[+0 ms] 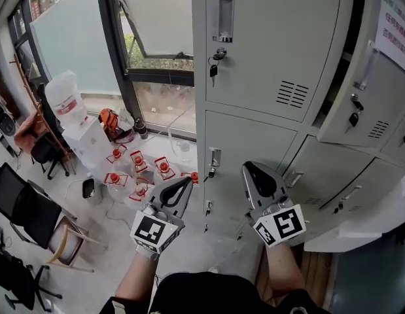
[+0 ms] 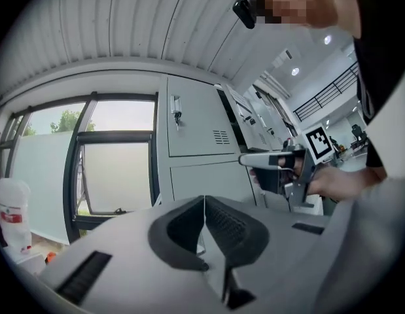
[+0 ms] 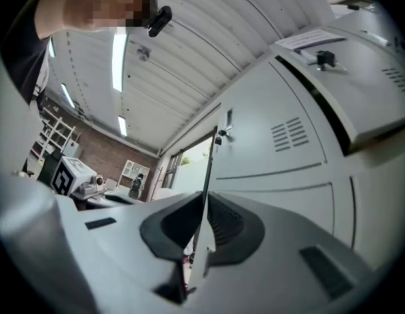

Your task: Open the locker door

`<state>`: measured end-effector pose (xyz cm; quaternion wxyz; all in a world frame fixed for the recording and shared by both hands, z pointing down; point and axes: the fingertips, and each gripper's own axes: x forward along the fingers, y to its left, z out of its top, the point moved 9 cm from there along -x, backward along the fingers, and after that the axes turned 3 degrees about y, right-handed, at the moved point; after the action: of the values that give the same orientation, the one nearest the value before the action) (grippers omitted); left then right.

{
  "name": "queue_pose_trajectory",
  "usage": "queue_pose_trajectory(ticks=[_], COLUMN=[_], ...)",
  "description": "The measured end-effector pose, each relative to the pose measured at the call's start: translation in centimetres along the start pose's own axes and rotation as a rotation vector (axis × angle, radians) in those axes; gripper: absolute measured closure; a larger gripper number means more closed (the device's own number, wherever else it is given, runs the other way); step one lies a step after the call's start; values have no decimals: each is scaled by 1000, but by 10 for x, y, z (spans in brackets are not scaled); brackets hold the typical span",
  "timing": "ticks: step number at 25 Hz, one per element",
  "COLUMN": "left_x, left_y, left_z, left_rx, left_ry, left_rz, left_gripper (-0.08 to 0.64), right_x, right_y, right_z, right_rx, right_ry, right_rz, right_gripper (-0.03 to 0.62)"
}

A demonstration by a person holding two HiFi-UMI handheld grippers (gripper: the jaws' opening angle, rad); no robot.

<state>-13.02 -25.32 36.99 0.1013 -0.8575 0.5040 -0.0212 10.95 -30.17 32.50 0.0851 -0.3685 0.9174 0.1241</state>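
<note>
The grey lockers fill the head view's upper right. The upper door [image 1: 274, 44] is closed, with a recessed handle [image 1: 223, 17] and a key [image 1: 215, 63] hanging in its lock. The lower door [image 1: 248, 156] is closed too, with a small handle [image 1: 215, 157] at its left edge. My left gripper [image 1: 182, 188] is shut and empty, low in front of the lockers' left edge. My right gripper [image 1: 254, 173] is shut and empty, in front of the lower door and apart from it. The left gripper view shows shut jaws [image 2: 203, 205] and both doors [image 2: 192, 120]. The right gripper view shows shut jaws [image 3: 205, 205].
To the right, neighbouring locker doors [image 1: 375, 90] stand ajar, and a lower one [image 1: 366, 201] swings out. A dark window frame [image 1: 117, 51] borders the lockers on the left. Several red-capped water bottles [image 1: 140, 169], a water dispenser [image 1: 68, 103] and chairs [image 1: 25, 218] crowd the floor at left.
</note>
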Motion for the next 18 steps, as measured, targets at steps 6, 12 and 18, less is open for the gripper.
queue_pose_trajectory(ticks=[6, 12, 18], left_x=[7, 7, 7], left_y=[27, 56, 85], left_z=[29, 51, 71], left_rx=[42, 81, 113], left_ry=[-63, -89, -126], left_rz=[47, 32, -21], left_gripper=[535, 535, 535], right_x=[56, 103, 152], right_y=[-7, -9, -10], right_z=[73, 130, 177], right_rx=[-81, -120, -142], right_ry=[-90, -101, -96], right_rz=[19, -10, -72], right_gripper=[552, 552, 482])
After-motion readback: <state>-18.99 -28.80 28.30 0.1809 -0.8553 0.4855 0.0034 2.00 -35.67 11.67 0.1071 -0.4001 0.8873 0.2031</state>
